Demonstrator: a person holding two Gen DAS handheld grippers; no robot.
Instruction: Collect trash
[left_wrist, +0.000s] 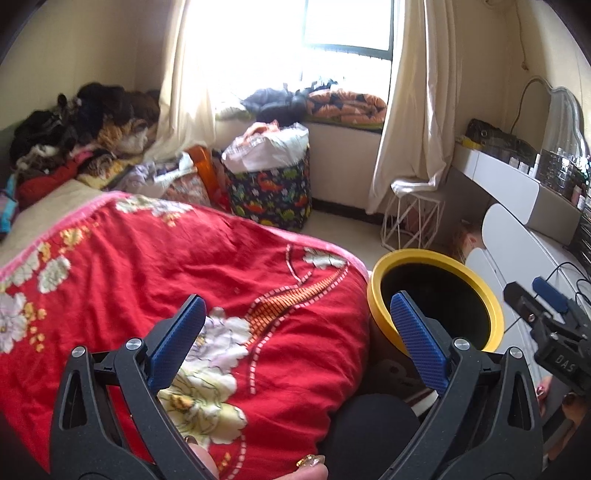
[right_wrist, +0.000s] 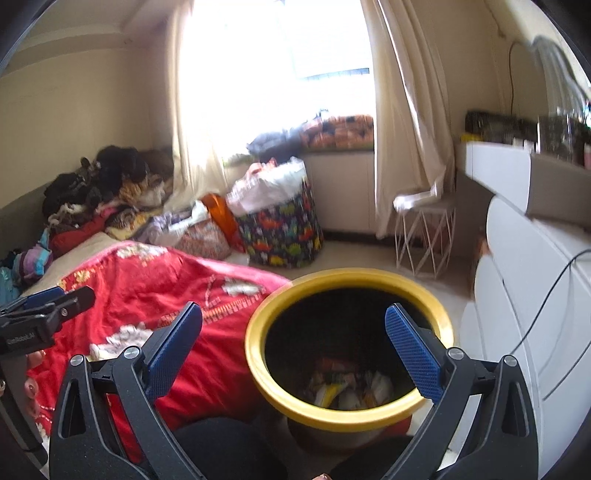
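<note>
The left gripper has its jaws wide apart with nothing between them. Under and ahead of its left jaw spreads a red quilt with pale flowers, covering the bed. Far ahead to the left, a heap of dark clothes lies at the bed's far end. Straight ahead, past the quilt, stands a dinosaur-print basket stuffed with white cloth, below the bright window. Just behind the right jaw's tip sits the bin, black inside with a yellow rim, pressed against the quilt's edge. Ahead of it to the right stands a white wire stool by the curtain. Right of the bin, the right gripper shows at the frame edge, in front of a white counter crowded with small items.

In the right wrist view, the left gripper reaches in from the far left over the quilt. The right gripper also has its jaws wide apart and empty, and the bin lies between them, directly below. Trash lies at the bin's bottom: crumpled wrappers and paper in white, yellow and orange, somewhat blurred. Beyond the right jaw are white drawers with a black cable draped across them.
</note>
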